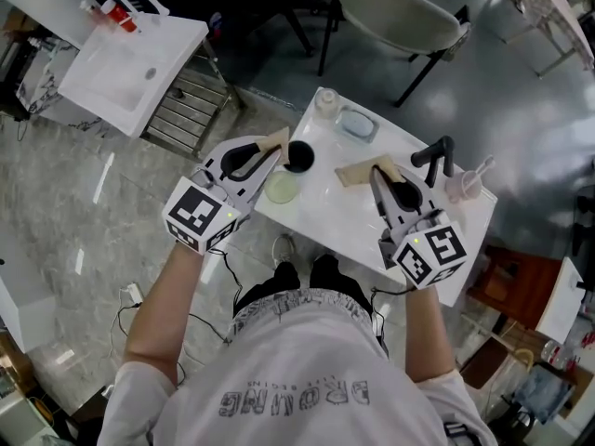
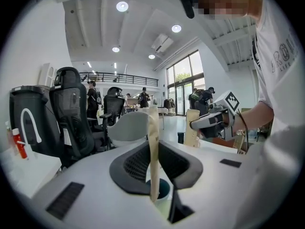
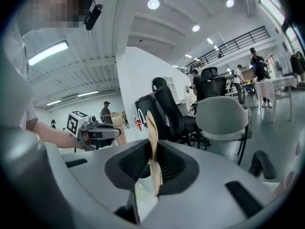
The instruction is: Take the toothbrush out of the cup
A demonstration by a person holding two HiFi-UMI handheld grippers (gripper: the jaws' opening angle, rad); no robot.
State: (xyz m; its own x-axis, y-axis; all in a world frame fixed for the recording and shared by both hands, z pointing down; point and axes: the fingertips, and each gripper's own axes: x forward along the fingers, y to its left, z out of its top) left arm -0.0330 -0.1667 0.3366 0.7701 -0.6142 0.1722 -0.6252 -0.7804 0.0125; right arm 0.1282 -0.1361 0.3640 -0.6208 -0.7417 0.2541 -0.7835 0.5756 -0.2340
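You will not find the toothbrush in any of the three views, so which way it points and how its long axis lies cannot be told. The cup point(image 1: 299, 156) stands upright with its mouth up and is dark inside. It sits near the left edge of the small white surface point(image 1: 346, 214), with a pale green dish point(image 1: 282, 188) just beside it on your side.

Your left gripper point(image 1: 267, 152) is at that left edge, its nose just beside the cup. Its jaws are drawn nearly together and clamp a flat tan strip point(image 2: 153, 142) of paper or card. The strip stands on edge between the ribbed pads and runs out well past the tips. In the head view it reaches toward the cup, but whether it touches the rim I cannot tell.

Your right gripper point(image 1: 390, 182) is over the right half of the surface, apart from the cup. Its jaws are also almost closed, pinching a second tan strip point(image 3: 153, 147), thin and slightly crumpled, on edge between the pads. Seen from above, that strip lies across the gripper's nose and points left.
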